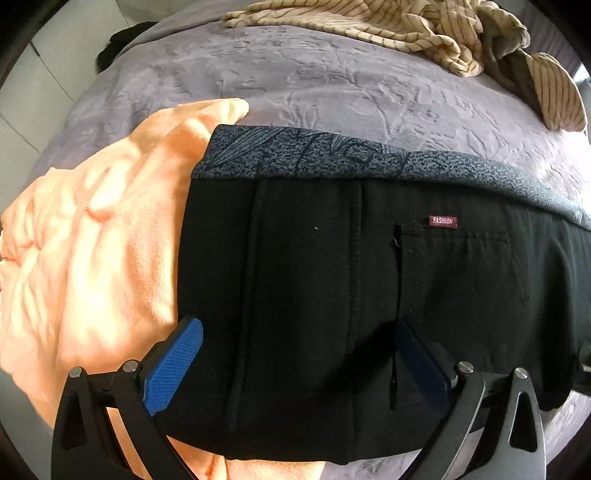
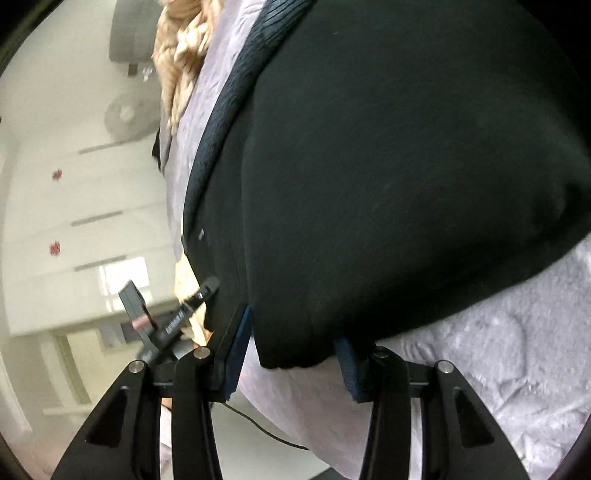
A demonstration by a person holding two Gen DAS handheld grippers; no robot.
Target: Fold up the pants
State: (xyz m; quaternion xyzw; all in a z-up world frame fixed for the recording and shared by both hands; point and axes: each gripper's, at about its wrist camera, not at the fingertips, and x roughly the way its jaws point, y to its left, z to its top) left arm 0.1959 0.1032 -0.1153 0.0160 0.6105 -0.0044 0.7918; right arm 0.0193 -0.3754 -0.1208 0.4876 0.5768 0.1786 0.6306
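Black pants (image 1: 369,277) lengthwise across bed (image 1: 332,92)

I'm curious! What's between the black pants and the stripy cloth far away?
In the left wrist view, only bare purple blanket lies between the black pants and the striped cloth.

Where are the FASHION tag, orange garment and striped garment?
FASHION tag (image 1: 442,221): left wrist view, its lettering.
Orange garment (image 1: 110,236): left wrist view, its wrinkled middle.
Striped garment (image 1: 417,26): left wrist view, its crumpled middle.
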